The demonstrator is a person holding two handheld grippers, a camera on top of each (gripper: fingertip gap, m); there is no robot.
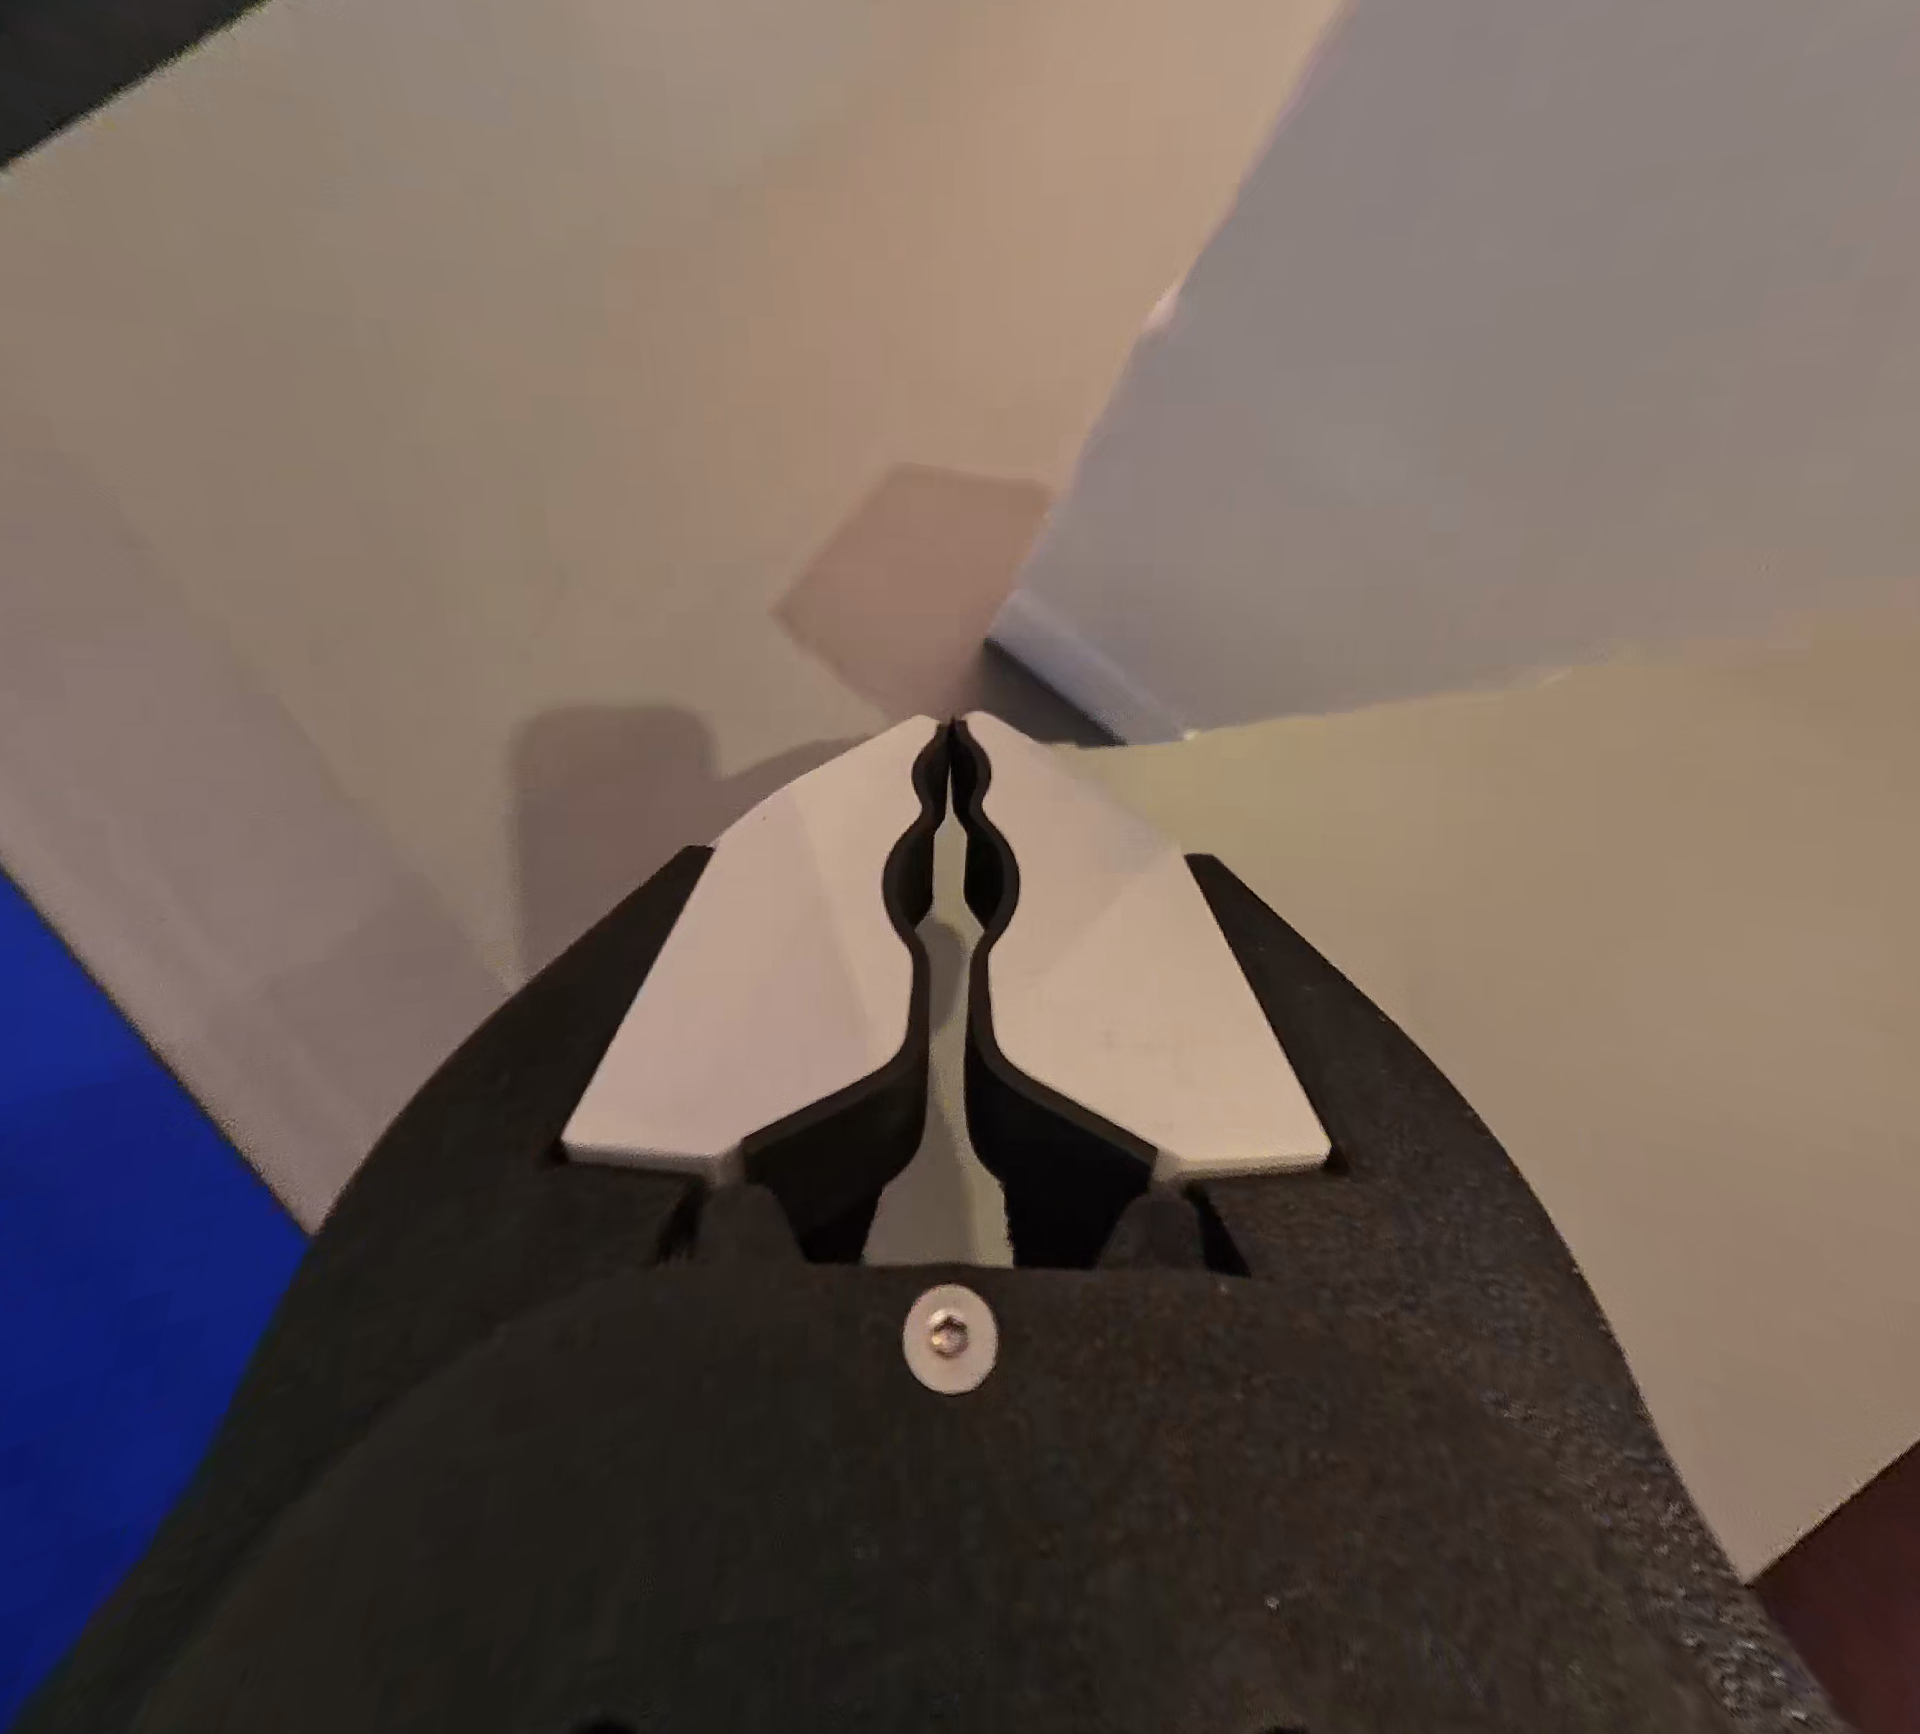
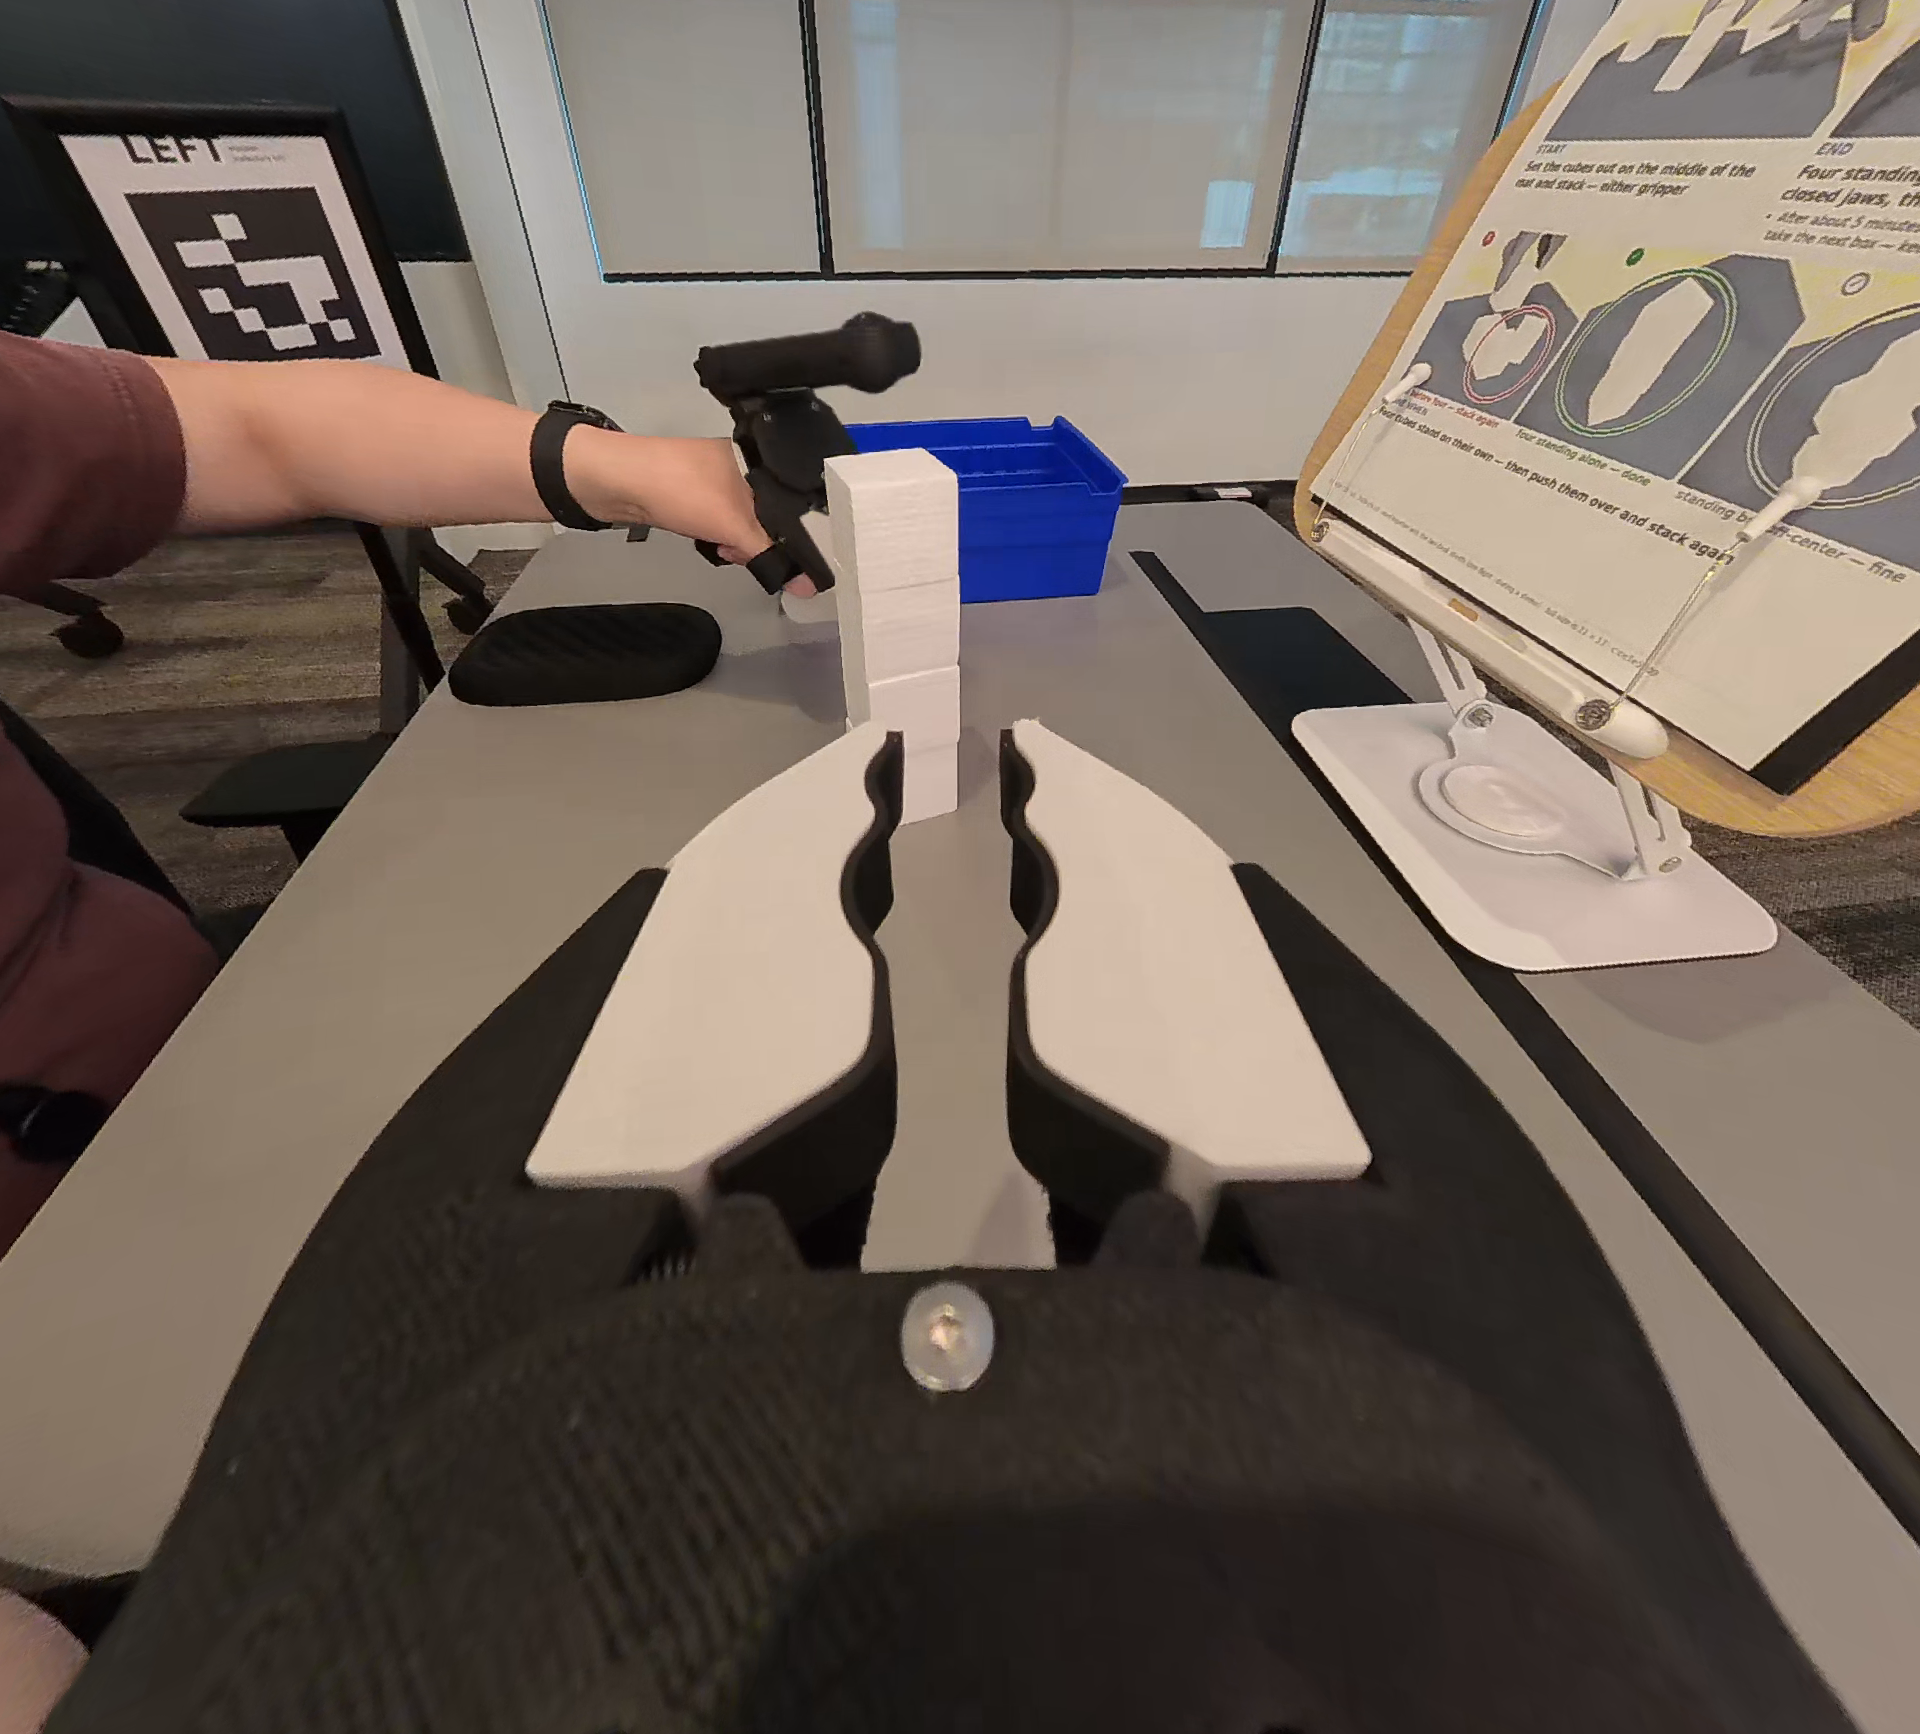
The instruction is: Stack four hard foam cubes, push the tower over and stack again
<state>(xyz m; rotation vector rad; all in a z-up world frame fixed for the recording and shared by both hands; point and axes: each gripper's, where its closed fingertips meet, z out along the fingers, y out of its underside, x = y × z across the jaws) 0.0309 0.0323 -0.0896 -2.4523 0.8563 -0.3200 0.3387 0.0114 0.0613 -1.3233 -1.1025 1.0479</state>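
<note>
Nearest you, your right gripper point(image 2: 948, 739) hovers low over the grey tabletop point(image 2: 1143, 905), its jaws parted and empty, just short of the tower of four white hard foam cubes point(image 2: 902, 635), which stands upright mid-table. At the tower's far left side your left gripper point(image 2: 795, 557) has its jaws clenched on nothing, tips right up against an upper cube; whether they touch it I cannot tell. Judged from this, the push-over is next. The risk: a shove from that side could scatter cubes toward the white book stand point(image 2: 1527, 853) on your right, or off the edge. The blue plastic bin point(image 2: 1039, 510) sits beyond.
</note>
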